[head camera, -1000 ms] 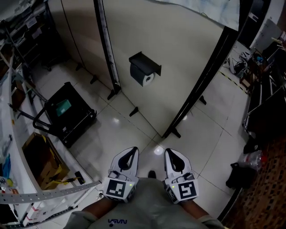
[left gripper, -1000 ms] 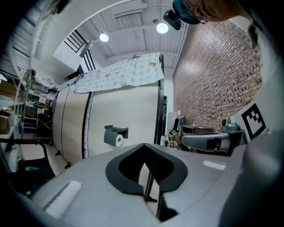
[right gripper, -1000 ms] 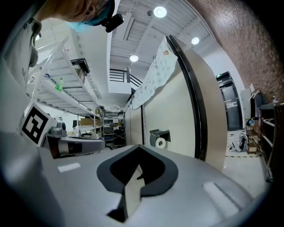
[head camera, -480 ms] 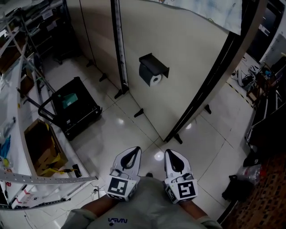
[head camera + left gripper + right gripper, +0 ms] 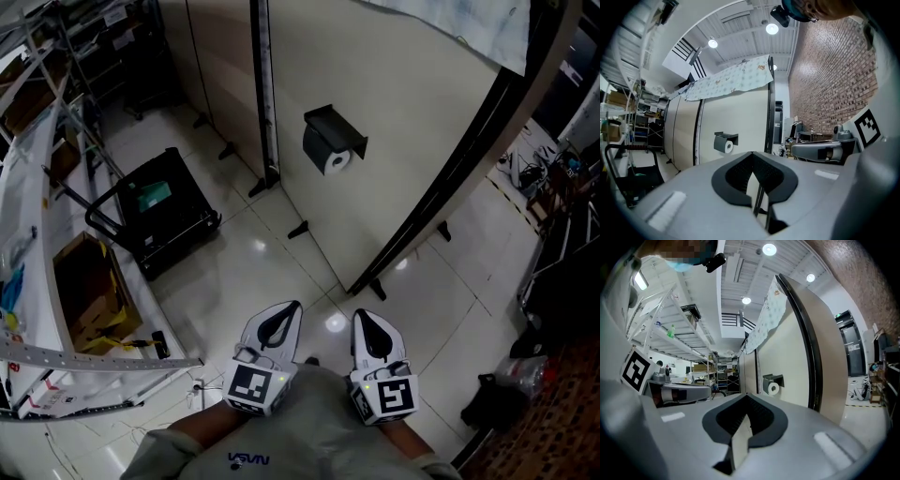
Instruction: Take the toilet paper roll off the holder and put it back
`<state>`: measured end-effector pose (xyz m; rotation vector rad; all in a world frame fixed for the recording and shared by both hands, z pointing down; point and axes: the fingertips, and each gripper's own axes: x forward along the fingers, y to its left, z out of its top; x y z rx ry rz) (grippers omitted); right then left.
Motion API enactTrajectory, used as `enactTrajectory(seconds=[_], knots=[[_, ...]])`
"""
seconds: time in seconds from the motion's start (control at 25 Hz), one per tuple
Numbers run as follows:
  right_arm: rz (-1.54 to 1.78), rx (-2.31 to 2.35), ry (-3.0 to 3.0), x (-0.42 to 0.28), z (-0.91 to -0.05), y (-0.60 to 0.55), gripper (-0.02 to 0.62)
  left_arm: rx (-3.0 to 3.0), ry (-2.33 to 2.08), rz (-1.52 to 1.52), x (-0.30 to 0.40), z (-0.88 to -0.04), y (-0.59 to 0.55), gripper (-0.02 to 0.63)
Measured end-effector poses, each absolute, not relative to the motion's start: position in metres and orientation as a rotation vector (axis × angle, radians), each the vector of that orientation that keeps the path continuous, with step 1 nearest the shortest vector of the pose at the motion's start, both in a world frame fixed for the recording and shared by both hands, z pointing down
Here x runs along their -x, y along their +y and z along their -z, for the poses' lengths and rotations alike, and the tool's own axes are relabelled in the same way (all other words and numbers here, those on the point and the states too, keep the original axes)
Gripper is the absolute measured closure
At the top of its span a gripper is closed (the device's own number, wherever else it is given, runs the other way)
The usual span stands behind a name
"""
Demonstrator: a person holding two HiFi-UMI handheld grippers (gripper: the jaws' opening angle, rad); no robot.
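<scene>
Two grippers hang at the person's waist, left gripper and right gripper side by side, jaws clenched on nothing, apparently because the toilet paper roll sits well ahead on its black holder, mounted on the beige partition, not yet reached.

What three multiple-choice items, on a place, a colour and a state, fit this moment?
1. Where is the white toilet paper roll?
A. on the wall-mounted metal holder on the beige partition panel
B. on the floor
C. in a cardboard box

2. What colour is that holder?
A. white
B. black
C. red

3. How do the grey left gripper and right gripper stand?
A. both open
B. both shut, empty
C. one shut on the roll

Key: 1 A, the roll hangs under the holder's cover. 2 B, it shows dark against the pale panel. 3 B, each gripper view shows its jaws together with nothing between.
</scene>
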<state>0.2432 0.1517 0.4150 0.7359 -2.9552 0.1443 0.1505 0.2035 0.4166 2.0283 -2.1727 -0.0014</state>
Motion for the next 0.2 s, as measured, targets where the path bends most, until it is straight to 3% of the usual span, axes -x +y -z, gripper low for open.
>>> enactTrajectory(seconds=[0.2], knots=[[-0.142, -0.727, -2.960, -0.2414, -0.4155, 0.1456, 0.595, -2.025, -2.192, 0.014, -0.1468, -0.4192, 0.1963, 0.600]])
